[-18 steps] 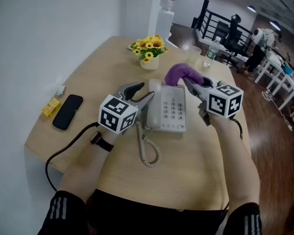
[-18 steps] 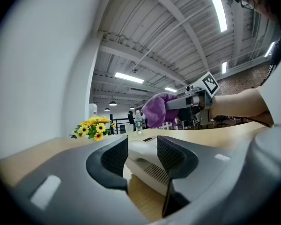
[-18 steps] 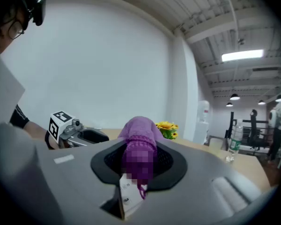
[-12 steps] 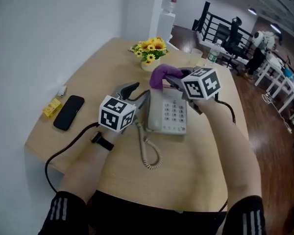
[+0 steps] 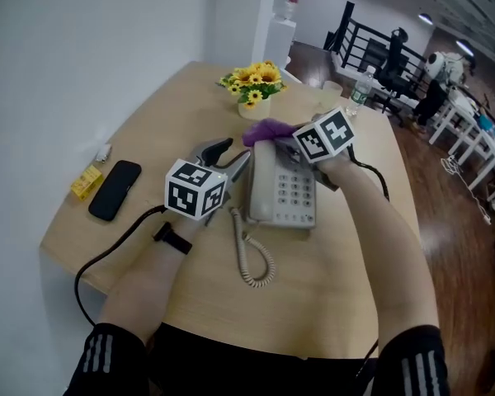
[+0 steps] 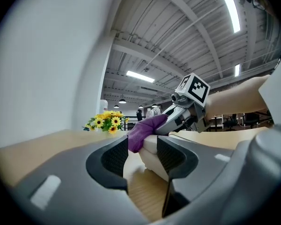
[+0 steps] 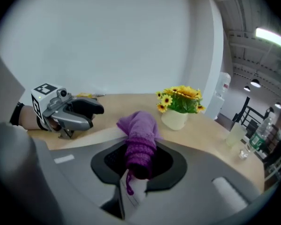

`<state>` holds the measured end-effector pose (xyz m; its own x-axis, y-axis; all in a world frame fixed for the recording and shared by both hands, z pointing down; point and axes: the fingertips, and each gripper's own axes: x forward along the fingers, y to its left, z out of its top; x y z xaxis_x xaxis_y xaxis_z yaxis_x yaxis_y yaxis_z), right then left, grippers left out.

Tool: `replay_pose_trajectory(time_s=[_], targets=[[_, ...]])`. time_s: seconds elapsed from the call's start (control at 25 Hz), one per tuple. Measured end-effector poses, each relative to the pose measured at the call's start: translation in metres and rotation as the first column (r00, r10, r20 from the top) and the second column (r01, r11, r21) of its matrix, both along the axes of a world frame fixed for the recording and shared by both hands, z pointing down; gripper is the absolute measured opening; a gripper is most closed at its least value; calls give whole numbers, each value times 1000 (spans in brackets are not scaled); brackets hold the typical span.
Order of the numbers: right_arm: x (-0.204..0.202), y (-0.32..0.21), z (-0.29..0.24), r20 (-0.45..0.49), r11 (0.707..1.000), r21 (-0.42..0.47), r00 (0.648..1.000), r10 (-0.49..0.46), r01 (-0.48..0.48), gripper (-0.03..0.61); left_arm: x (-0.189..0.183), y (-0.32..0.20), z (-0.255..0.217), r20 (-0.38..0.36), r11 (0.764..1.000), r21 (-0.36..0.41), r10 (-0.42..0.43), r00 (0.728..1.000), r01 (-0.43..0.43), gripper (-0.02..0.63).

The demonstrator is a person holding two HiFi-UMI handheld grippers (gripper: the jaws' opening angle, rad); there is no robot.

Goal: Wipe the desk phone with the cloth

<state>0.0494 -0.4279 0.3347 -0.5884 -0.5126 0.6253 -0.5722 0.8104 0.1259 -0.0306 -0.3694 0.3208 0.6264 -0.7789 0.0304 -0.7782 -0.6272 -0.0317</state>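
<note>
A white desk phone [image 5: 285, 192] lies mid-table with its handset [image 5: 261, 180] on the left side. My right gripper [image 5: 282, 142] is shut on a purple cloth [image 5: 266, 130], which rests on the phone's far left corner. In the right gripper view the cloth [image 7: 139, 139] bulges out between the jaws of that gripper [image 7: 138, 168]. My left gripper [image 5: 233, 160] is open beside the phone's left edge. In the left gripper view the phone's pale corner [image 6: 152, 146] and the cloth [image 6: 143, 130] show just beyond the parted fingers [image 6: 116, 157].
A flower pot [image 5: 252, 85] stands behind the phone, with a cup and a bottle [image 5: 359, 89] at the far right. A black smartphone [image 5: 114, 188] and a yellow item [image 5: 86, 180] lie at the left. The coiled cord [image 5: 252, 258] trails toward me.
My right gripper has carried the cloth leftward and down from above the phone's right side to its far left corner. The left gripper has stayed put.
</note>
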Motion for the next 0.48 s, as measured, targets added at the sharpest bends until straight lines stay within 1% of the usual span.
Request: replay_pose_trajectory(time_s=[0.12,0.28,0.36,0.48], targets=[[23,-1,7,-20,1000,-12,1000,23,-23,82,3,0,2,19,1000,-3,5,1000,-5,187],[59,-2,8,-64,997,1,995,74,-74,81,5,-1,4,19,1000,-15,13,1000,-13,187],[79,-3,9,-97,994,6,989,111,-111,81,5,-1,4,20,1000,-15,12,1000,-12,187],[112,-6,7,-155,983,31,970,185,-182,81,6,1,4,31,1000,-11,17,999,-17,187]])
